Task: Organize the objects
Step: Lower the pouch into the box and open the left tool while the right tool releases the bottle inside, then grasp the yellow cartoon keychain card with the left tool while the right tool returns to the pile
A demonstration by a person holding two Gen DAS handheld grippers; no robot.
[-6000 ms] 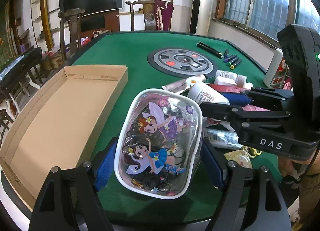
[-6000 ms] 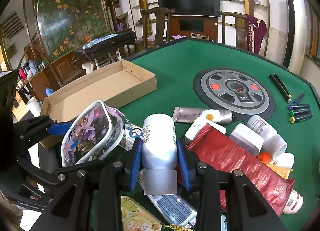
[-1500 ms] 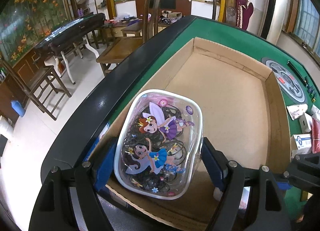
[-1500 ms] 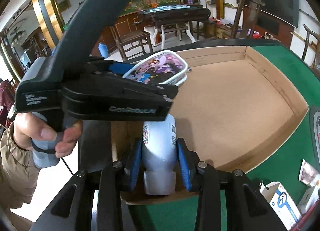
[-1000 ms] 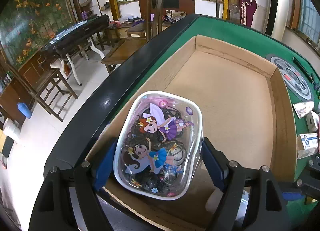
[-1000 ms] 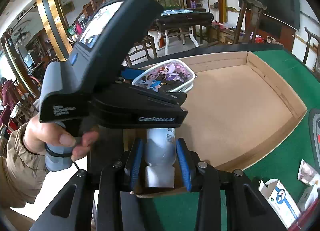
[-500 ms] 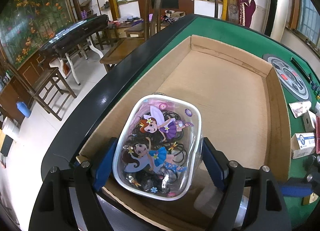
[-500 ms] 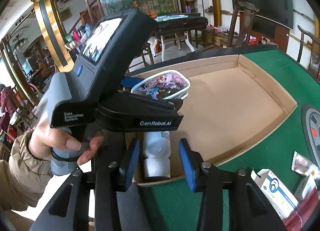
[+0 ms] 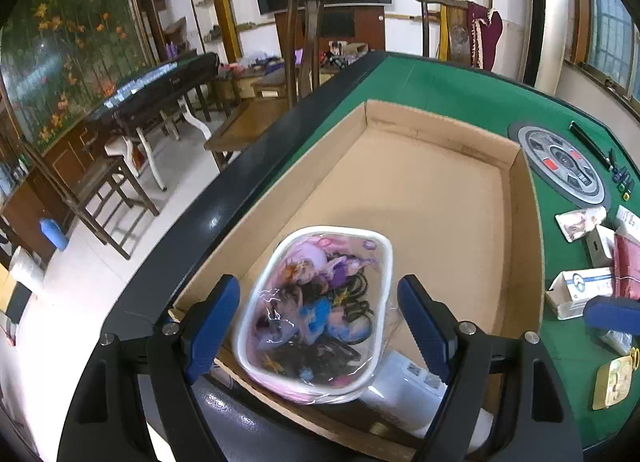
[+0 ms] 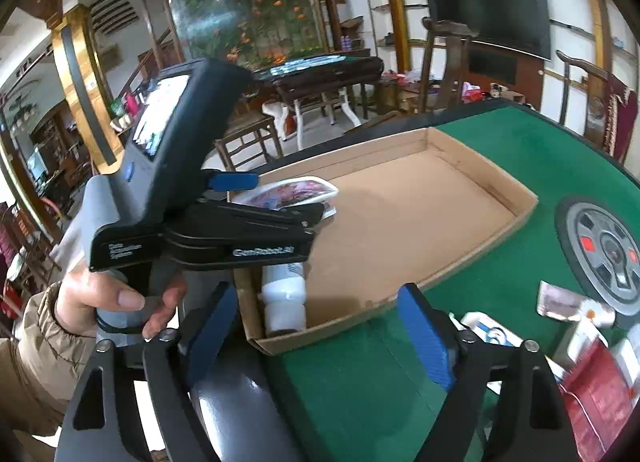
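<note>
A clear fairy-print pouch (image 9: pixel 320 310) sits blurred and tilted in the near end of the cardboard box (image 9: pixel 520 222). It leans on a white bottle (image 9: pixel 404 386). My left gripper (image 9: pixel 318 302) straddles the pouch, and a slim gap shows at each blue pad, so it is open. In the right wrist view the bottle (image 10: pixel 284 302) lies in the box's (image 10: pixel 480 230) near corner. My right gripper (image 10: pixel 320 326) is drawn back over the table edge. Its jaws are opening with nothing between them. The left gripper (image 10: pixel 288 198) and pouch (image 10: pixel 296 192) are just beyond it.
Loose items lie on the green felt right of the box: a small white carton (image 9: pixel 580 286), a red pack (image 9: pixel 628 262) and a tube (image 9: pixel 580 218). A round centre panel (image 9: pixel 560 162) is set in the table. A person's hand (image 10: pixel 112 294) holds the left gripper. Chairs stand past the black table rim (image 9: pixel 224 202).
The right jaws spread and let go of the white bottle, which stays in the box corner as the gripper pulls back. The pouch has tipped and come away from the left pads.
</note>
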